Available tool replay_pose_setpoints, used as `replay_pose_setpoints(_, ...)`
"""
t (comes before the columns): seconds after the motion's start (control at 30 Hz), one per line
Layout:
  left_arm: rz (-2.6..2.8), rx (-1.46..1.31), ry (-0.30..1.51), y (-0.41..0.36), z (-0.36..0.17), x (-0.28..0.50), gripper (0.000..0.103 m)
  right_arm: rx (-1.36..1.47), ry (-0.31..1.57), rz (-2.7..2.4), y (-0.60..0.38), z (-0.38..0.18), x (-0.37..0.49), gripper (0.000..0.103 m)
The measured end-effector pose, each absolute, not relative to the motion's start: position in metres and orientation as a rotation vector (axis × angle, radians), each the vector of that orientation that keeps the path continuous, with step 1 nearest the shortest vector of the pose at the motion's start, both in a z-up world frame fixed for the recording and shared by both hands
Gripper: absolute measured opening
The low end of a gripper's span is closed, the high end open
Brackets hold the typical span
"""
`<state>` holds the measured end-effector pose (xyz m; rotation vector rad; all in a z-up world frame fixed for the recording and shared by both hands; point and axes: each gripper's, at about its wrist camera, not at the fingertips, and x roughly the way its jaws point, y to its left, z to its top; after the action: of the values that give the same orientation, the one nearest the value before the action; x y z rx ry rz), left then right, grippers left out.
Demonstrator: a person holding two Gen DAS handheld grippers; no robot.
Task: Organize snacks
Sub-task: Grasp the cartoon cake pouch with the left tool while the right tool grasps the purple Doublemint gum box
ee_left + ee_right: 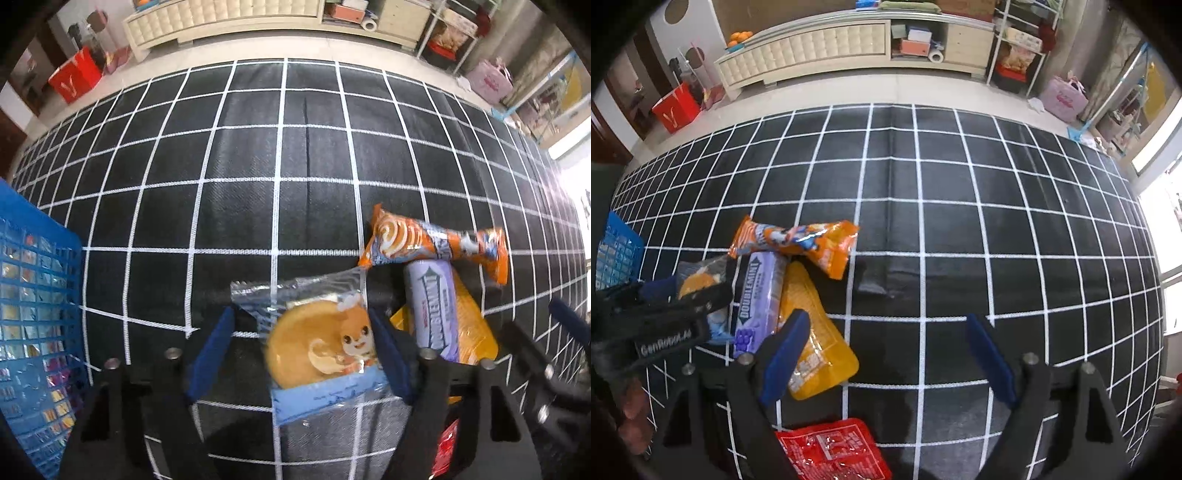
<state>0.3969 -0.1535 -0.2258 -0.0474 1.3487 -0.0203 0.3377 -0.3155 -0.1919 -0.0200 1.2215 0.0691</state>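
A clear packet with a round yellow cake and a cartoon squirrel (325,343) lies on the black grid cloth (258,166). My left gripper (301,317) points down over it, its jaws on either side. The right pad is at the wrapper's edge and the left pad stands apart from it, so it is open. The same packet (698,280) shows partly hidden under that gripper in the right wrist view. My right gripper (886,321) is open above bare cloth, its left finger (786,350) over a yellow packet (816,332).
An orange wrapped snack (432,243) lies on a purple Doublemint pack (432,314), which lies on the yellow packet (472,325). A red packet (831,450) sits near the front. A blue basket (37,314) with several snacks stands at the left. A person's hand (631,417) shows at lower left.
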Motion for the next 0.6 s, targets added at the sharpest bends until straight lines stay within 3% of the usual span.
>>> replay_pose_setpoints(0.07,-0.036,-0.03,1.35,-0.155,-0.225,0.393,0.054,-0.011,1.225,0.066,-0.316,-0.193,0.341,0.089)
replay_pose_setpoints(0.13,-0.051,-0.029,1.351,-0.155,-0.224,0.39,0.052,-0.012,1.222,0.067,-0.312,-0.194,0.341,0.089)
replay_pose_setpoints(0.6,-0.075,0.101,1.114,-0.128,-0.182,0.328,0.051,-0.056,1.168,0.191,-0.26,-0.194,0.339,0.088)
